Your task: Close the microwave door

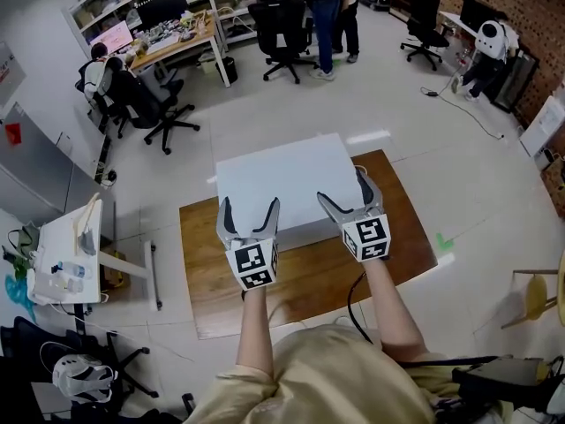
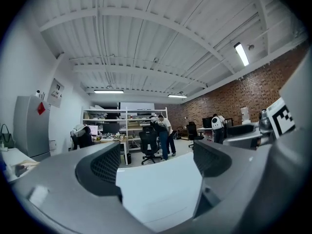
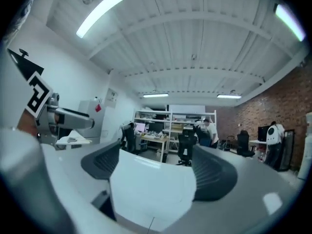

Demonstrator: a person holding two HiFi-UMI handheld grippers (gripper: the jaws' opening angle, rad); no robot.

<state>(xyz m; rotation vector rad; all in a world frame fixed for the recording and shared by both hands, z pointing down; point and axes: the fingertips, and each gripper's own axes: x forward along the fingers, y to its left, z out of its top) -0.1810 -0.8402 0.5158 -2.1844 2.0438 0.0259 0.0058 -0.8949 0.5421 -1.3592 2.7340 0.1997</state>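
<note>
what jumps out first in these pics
The white microwave sits mid-frame on a brown wooden table. Over its near edge the left tool and right tool are held side by side, jaws apart with nothing between them. Beyond is an office with black chairs and a brick wall.
</note>
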